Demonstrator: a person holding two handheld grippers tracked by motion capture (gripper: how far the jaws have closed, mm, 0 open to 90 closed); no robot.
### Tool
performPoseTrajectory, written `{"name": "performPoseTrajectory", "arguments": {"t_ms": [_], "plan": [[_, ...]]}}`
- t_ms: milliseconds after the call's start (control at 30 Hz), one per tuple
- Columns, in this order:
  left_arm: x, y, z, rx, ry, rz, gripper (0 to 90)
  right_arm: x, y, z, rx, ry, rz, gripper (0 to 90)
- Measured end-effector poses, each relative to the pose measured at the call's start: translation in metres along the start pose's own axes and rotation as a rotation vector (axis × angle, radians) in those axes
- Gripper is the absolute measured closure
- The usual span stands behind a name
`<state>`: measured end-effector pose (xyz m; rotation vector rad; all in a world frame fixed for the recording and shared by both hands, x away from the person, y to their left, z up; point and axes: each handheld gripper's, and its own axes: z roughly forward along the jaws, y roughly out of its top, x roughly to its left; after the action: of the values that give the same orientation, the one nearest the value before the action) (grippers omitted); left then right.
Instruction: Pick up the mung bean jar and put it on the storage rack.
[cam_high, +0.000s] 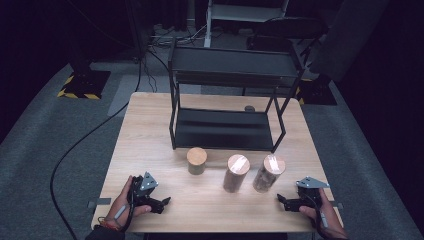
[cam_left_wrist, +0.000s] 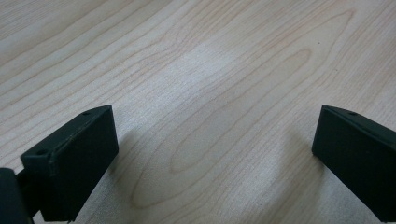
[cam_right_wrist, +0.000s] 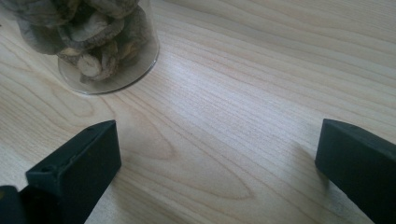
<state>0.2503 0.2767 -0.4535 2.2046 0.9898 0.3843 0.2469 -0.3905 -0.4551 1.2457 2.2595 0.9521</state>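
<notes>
Three clear jars with wooden lids stand in a row on the wooden table: a short one at the left, a taller one in the middle and a third at the right. My left gripper rests near the table's front left, held by a hand, open over bare wood. My right gripper lies at the front right, open as well. In the right gripper view a jar of dried brown pieces stands just beyond the left jaw, apart from it.
A black two-tier metal rack stands at the back of the table behind the jars. Cables run over the grey floor at the left. A small metal clamp sits on the table's left front edge.
</notes>
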Motion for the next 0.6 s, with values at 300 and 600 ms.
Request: {"name": "performPoseTrajectory", "arguments": {"t_ms": [300, 600], "plan": [[-0.0006, -0.0005, -0.0002, -0.002, 0.003, 0.000, 0.2, 0.0008, -0.0001, -0.0002, 0.000, -0.003, 0.002, 0.0], [-0.0007, 0.0011, -0.0005, 0.006, 0.003, 0.002, 0.2, 0.0009, -0.0001, -0.0002, 0.000, -0.004, 0.003, 0.0]]}}
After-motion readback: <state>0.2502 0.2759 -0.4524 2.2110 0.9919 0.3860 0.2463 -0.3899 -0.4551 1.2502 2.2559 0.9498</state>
